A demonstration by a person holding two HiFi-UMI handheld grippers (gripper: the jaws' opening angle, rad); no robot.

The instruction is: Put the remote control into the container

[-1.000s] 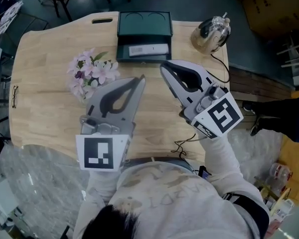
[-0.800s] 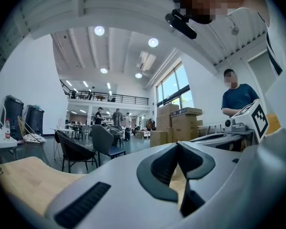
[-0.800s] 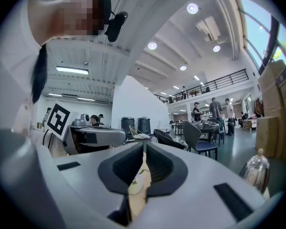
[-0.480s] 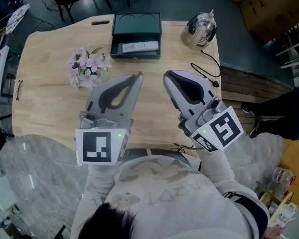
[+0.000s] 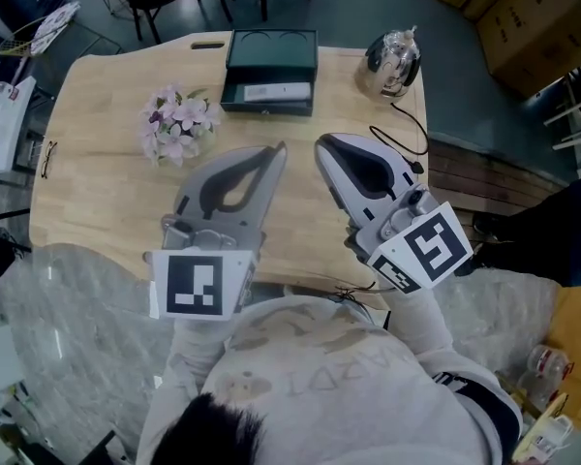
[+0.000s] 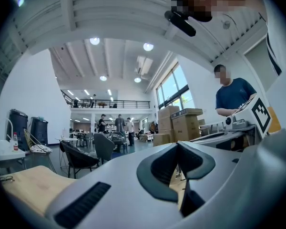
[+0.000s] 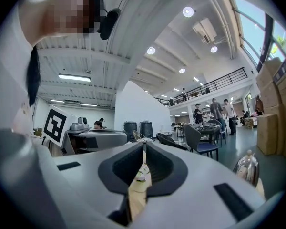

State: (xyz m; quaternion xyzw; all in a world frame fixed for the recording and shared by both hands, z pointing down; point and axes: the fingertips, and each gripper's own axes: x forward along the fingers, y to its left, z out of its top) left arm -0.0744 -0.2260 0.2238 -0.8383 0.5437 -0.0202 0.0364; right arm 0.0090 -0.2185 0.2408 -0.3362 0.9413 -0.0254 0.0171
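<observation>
A white remote control [image 5: 277, 92] lies inside the dark green container [image 5: 267, 110], whose lid stands open at the far edge of the wooden table [image 5: 97, 192]. My left gripper [image 5: 277, 151] and right gripper [image 5: 323, 143] hover side by side over the near half of the table, well short of the container. Both are shut with nothing held. In the left gripper view the jaws [image 6: 181, 149] meet at the tip and point out over the room. The right gripper view shows its jaws [image 7: 144, 149] pressed together, with only a strip of table visible past them.
A bunch of pink flowers [image 5: 179, 124] lies left of the container. A shiny kettle [image 5: 392, 51] stands at the back right, and its black cable [image 5: 404, 136] trails along the right edge. Glasses [image 5: 46, 158] rest at the left edge. Cardboard boxes [image 5: 523, 8] stand beyond the table.
Both grippers have drawn back a little from the container toward the person's body. They stay shut, and the remote stays in the container.
</observation>
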